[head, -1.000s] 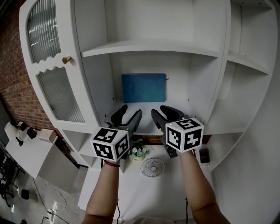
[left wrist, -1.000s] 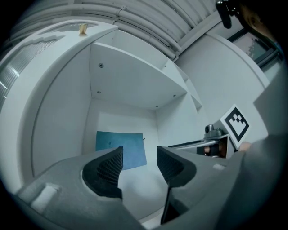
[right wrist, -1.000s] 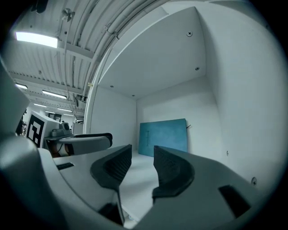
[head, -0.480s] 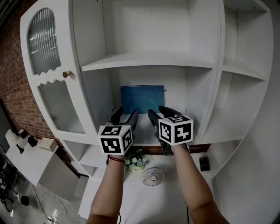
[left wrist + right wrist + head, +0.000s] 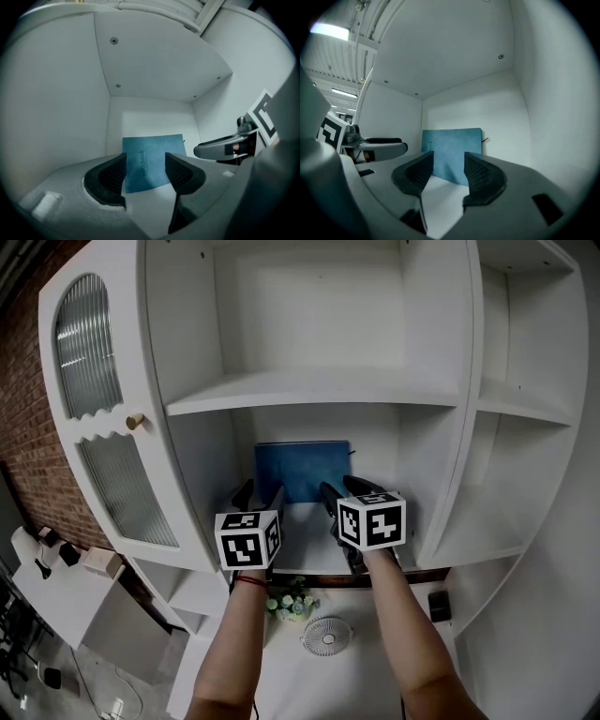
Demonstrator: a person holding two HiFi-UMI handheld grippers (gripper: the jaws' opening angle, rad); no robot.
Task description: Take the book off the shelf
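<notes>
A blue notebook [image 5: 303,470] leans upright against the back wall of the middle shelf compartment, also seen as the notebook [image 5: 151,159] and the notebook [image 5: 452,149] in the gripper views. My left gripper [image 5: 257,497] and right gripper [image 5: 345,493] point level into that compartment, side by side in front of the book and short of it. Both have just been opening their jaws. The left gripper [image 5: 146,171] and right gripper [image 5: 448,169] each stand open with only shelf and distant book showing between the pads. Nothing is held.
The white cabinet has a shelf board [image 5: 309,388] above the compartment, a side wall [image 5: 441,456] at its right and a glazed door [image 5: 103,409] open to the left. Below, a small fan [image 5: 325,636] and flowers [image 5: 291,601] sit on a lower surface.
Both grippers have moved forward into the shelf compartment toward the notebook, and their jaws have spread wider. The notebook has not moved.
</notes>
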